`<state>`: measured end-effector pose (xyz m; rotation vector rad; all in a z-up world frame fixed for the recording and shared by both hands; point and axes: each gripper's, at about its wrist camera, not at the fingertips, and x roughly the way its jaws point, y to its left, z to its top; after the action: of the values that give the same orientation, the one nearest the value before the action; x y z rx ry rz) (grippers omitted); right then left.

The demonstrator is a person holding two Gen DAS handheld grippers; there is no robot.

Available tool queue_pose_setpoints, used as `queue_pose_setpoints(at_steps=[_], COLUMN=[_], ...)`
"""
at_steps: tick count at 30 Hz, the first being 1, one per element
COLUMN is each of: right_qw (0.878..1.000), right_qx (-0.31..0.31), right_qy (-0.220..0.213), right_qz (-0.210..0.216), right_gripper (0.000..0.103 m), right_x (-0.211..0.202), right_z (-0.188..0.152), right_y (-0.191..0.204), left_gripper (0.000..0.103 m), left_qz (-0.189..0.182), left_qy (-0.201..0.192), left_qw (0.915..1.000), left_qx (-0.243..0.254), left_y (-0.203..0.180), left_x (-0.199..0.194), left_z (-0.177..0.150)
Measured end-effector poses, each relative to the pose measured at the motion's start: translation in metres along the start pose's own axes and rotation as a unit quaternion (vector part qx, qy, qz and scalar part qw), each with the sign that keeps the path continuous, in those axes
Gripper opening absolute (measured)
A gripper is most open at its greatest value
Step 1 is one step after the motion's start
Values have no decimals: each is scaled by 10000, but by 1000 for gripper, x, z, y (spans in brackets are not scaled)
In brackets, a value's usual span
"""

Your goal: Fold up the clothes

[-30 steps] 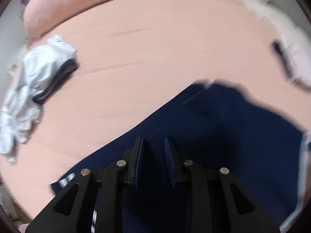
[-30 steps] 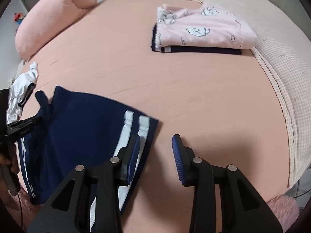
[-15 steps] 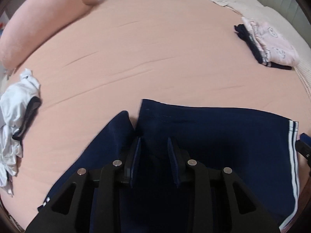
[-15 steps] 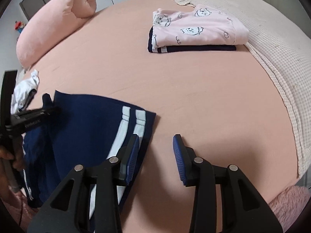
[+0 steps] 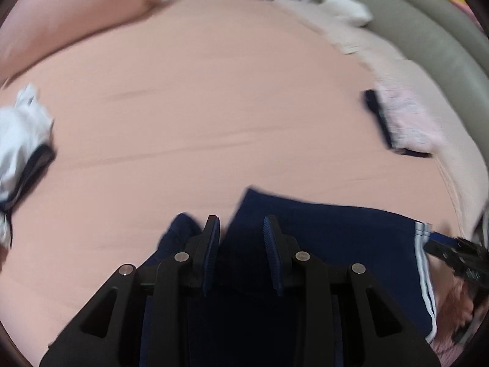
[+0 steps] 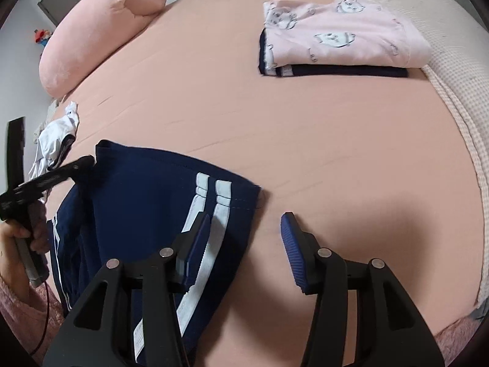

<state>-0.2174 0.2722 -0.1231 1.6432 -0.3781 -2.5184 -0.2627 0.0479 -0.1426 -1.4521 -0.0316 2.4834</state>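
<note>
Navy shorts (image 6: 146, 195) are spread on the pink bed (image 6: 305, 140). The left gripper (image 5: 241, 244) is seen released above their dark fabric; the right gripper (image 6: 244, 244) is released, straddling the striped edge.

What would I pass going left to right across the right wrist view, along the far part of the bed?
Crumpled white garment → long pink pillow → folded pink cartoon-print top stacked on a folded navy garment → cream checked blanket.
</note>
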Motion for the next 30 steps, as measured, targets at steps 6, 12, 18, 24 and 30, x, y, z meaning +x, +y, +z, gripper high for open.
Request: queue_pose_setpoints(at_steps=[6, 12, 18, 24, 30], right_qw=[9994, 9979, 9974, 9995, 9970], right_qx=[109, -431, -626, -194, 45], right_qy=[97, 266, -317, -215, -767], right_qz=[315, 411, 170, 156, 20], right_gripper=[50, 5, 5, 19, 30], right_x=[-4, 21, -2, 11, -56], right_z=[-3, 7, 17, 11, -17], right_y=[-14, 7, 16, 0, 5], left_gripper=[44, 22, 24, 27, 28], left_qz=[124, 247, 358, -21, -171], left_qy=[138, 275, 326, 295, 579], left_qw=[9998, 9993, 9988, 9991, 9982], left_qx=[-26, -52, -12, -313, -18], left_y=[-6, -12, -9, 8, -19], left_x=[19, 39, 54, 35, -17], left_z=[5, 10, 19, 16, -24])
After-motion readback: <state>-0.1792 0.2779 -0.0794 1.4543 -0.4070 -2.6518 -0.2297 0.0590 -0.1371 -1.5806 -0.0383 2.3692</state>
